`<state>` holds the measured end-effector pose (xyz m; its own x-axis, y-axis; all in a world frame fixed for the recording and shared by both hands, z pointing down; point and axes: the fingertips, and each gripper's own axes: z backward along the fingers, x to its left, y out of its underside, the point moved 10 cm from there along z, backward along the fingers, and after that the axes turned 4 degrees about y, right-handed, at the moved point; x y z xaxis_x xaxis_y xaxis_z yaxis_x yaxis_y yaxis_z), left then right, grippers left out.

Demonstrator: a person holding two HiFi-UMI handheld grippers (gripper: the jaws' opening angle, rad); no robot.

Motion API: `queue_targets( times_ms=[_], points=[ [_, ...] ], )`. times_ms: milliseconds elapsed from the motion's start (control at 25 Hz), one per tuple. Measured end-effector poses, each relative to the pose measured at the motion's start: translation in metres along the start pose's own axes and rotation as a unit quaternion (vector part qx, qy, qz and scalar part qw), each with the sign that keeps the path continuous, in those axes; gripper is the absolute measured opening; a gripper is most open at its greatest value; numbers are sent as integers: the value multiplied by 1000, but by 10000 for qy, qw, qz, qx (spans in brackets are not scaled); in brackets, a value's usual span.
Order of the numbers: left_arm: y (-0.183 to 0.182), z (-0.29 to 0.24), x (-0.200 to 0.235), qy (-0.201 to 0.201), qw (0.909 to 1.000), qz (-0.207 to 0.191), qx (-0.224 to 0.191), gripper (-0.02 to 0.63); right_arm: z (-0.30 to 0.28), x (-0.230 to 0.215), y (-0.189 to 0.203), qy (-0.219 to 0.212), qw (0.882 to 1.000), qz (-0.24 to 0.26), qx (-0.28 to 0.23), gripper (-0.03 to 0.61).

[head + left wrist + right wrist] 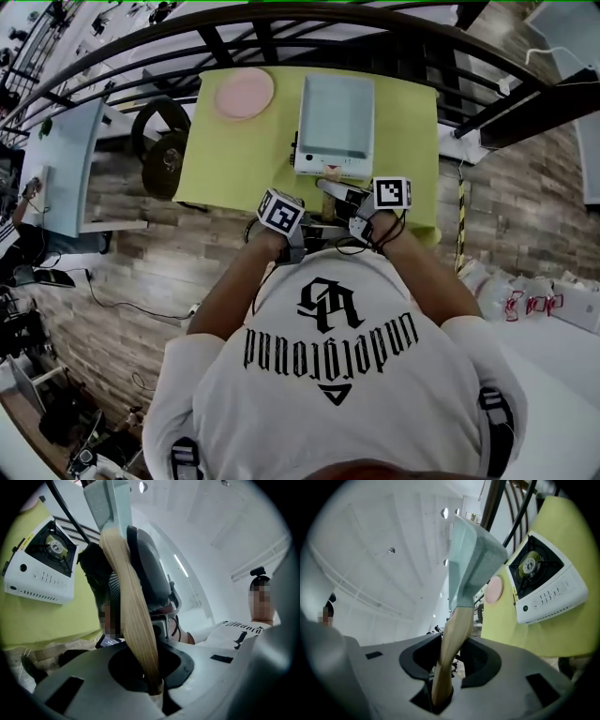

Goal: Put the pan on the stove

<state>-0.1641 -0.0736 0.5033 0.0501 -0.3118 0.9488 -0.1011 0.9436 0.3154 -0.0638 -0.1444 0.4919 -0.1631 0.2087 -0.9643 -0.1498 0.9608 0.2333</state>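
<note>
A pale green square pan point(336, 114) with a wooden handle point(133, 616) is held in the air over the white portable stove point(326, 167) on the yellow-green table point(225, 159). My left gripper point(152, 682) is shut on the handle's end, and my right gripper point(440, 692) is shut on the same handle point(452, 639). Both grippers sit close together at the table's near edge, the left gripper point(298, 225) beside the right gripper point(364, 214). The stove's burner point(55, 546) shows bare in both gripper views, as does the stove point(546, 585). The pan point(471, 559) stands clear of it.
A pink plate point(244, 92) lies at the table's far left corner. Dark weight discs point(164, 150) stand on the wooden floor left of the table. A black railing point(281, 19) curves behind the table. A white desk point(66, 169) stands at the far left.
</note>
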Motion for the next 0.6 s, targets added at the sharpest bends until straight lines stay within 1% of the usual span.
queue_targets(
  times_ms=[120,280,440,600],
  points=[
    [-5,16,3,71,9999,13,154,8,-14,-1,-2,69,9999,2,-147,129],
    [-7,25,11,168,9995,98,252,8,-23,-7,-3,171,9996,-72,-214,130],
    [-17,26,21,192,9993,152,297,8,-24,-16,-12,255,9992,-147,-259,130],
    [-28,23,35,187,9990,219,334,8,-25,-29,-22,205,9991,-263,-277,132]
  ],
)
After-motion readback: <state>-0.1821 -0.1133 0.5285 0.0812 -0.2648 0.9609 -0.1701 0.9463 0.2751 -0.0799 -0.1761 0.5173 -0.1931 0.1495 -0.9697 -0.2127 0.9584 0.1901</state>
